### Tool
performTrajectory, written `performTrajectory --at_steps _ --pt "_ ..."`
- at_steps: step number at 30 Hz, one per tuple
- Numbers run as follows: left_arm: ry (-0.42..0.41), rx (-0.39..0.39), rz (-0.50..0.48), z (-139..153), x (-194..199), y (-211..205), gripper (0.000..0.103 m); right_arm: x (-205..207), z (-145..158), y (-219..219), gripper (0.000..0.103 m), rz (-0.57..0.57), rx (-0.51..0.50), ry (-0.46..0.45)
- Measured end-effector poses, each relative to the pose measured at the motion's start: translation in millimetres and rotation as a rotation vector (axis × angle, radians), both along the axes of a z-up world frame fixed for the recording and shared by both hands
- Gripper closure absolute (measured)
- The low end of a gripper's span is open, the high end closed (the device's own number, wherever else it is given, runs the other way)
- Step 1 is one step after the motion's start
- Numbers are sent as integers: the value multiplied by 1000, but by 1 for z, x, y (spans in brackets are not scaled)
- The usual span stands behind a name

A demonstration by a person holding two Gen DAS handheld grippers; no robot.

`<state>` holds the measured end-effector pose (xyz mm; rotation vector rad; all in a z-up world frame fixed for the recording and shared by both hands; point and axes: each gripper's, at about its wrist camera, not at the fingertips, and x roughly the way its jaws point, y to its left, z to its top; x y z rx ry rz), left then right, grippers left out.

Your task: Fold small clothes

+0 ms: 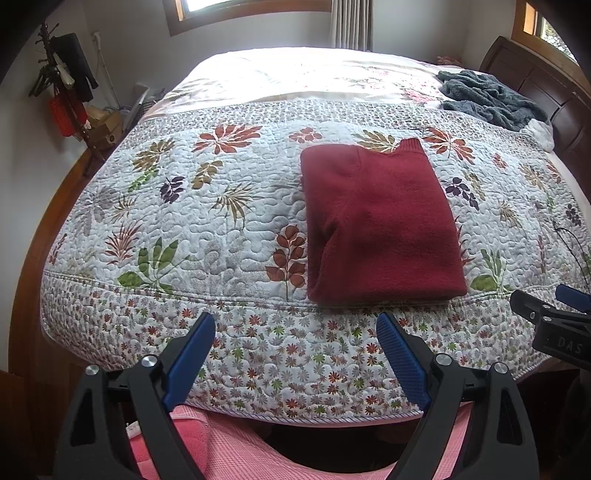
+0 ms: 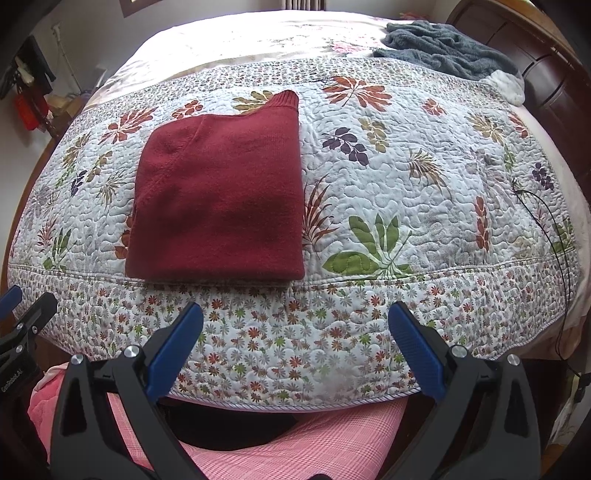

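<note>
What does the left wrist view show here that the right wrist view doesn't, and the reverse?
Only the left wrist view shows the window with its curtain behind the bed, and the whole coat stand by the wall.

Only the right wrist view shows the thin black cable running down the quilt's far right side.

Both show the folded red sweater lying flat on the floral quilt, the grey blanket near the headboard, and the left gripper and right gripper open, apart from the sweater.

A home bedroom: quilted floral bedspread (image 1: pixel 207 229), wooden headboard (image 1: pixel 546 96), curtained window (image 1: pixel 351 22).
</note>
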<state>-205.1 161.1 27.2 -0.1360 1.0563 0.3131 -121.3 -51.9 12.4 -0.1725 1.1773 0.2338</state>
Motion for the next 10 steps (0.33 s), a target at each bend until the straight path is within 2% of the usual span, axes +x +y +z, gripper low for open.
performTrajectory --at_steps 10 --pt "0 1 -1 1 0 0 14 0 0 1 4 -1 2 10"
